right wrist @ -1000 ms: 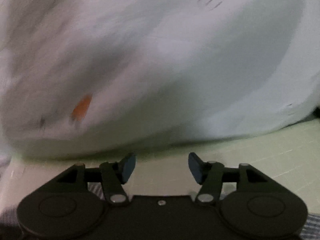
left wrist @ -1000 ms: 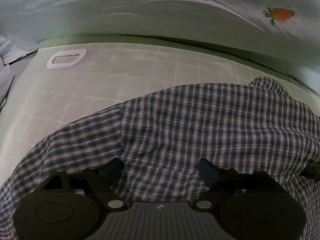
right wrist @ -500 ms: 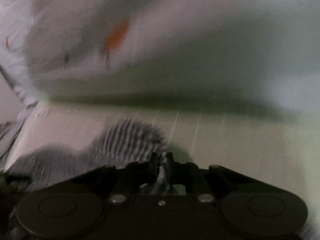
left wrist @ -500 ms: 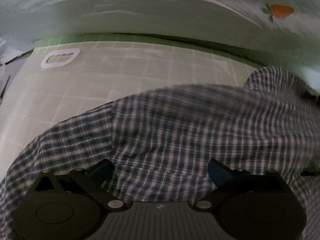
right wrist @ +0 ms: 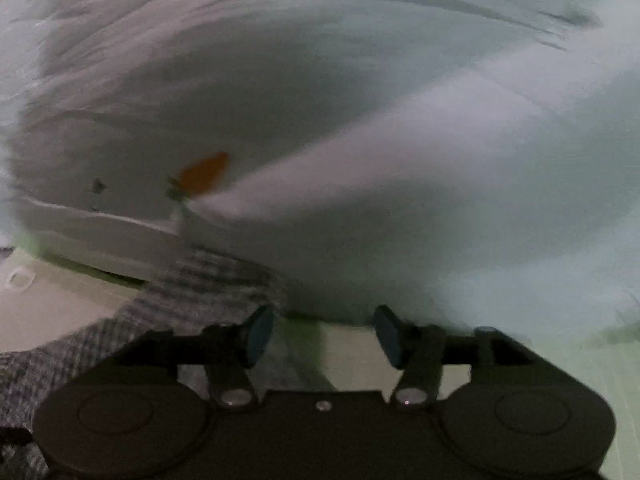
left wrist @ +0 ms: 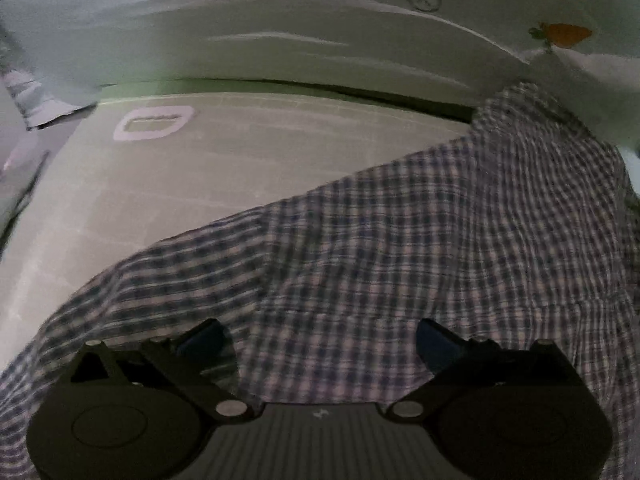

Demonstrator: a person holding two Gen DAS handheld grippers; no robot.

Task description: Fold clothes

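A bare stretch of the gridded green surface is lying open to the left of the checked shirt, while a pale carrot-print cloth is walling off the far edge and bulging close ahead of the right tool, its jaws opening on nothing.

The shirt lies spread on the mat, covering its near and right part and running under the left gripper. Behind the mat a bedsheet rises, the shirt's far right corner touching it. The right gripper sits over bare mat, the shirt to its left.
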